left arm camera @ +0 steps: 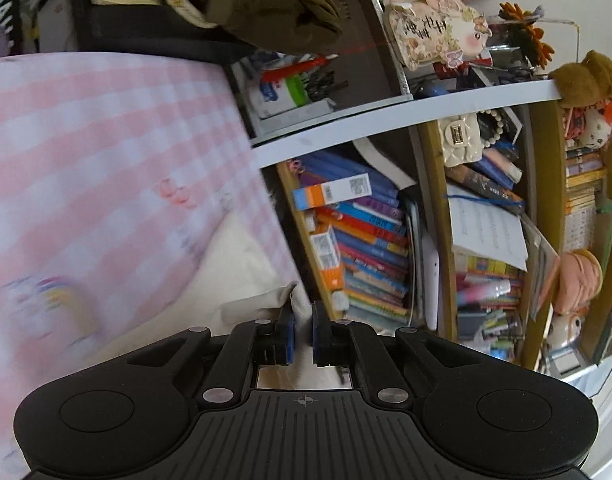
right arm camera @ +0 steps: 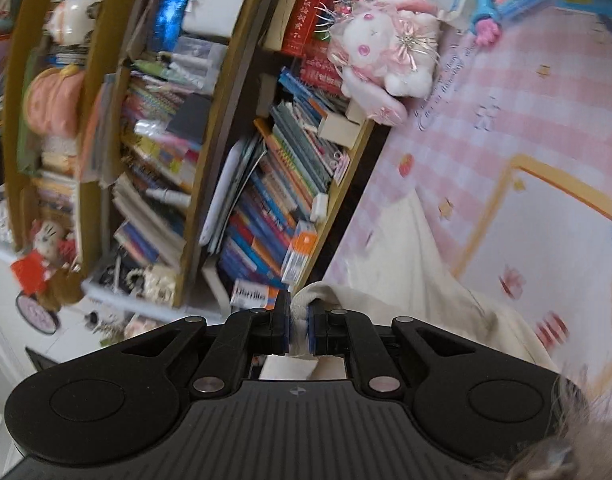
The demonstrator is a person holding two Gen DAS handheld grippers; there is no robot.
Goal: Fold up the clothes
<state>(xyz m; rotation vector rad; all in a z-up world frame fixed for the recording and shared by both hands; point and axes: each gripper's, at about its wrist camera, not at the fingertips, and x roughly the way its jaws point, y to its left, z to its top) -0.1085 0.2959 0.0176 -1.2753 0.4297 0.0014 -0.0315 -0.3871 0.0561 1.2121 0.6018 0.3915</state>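
Note:
A cream-white garment hangs from my left gripper, which is shut on a fold of its edge; the cloth drapes down to the left over the pink checked bedspread. In the right wrist view the same cream garment runs from my right gripper, shut on a ribbed hem, down to the right over the pink checked bedspread. Both views are tilted and slightly blurred. The rest of the garment is hidden below the gripper bodies.
A wooden bookshelf crammed with books stands close beside the bed, also seen as the bookshelf in the right view. A pink-and-white plush rabbit sits at the bed's edge. Olive clothing lies piled at the far end.

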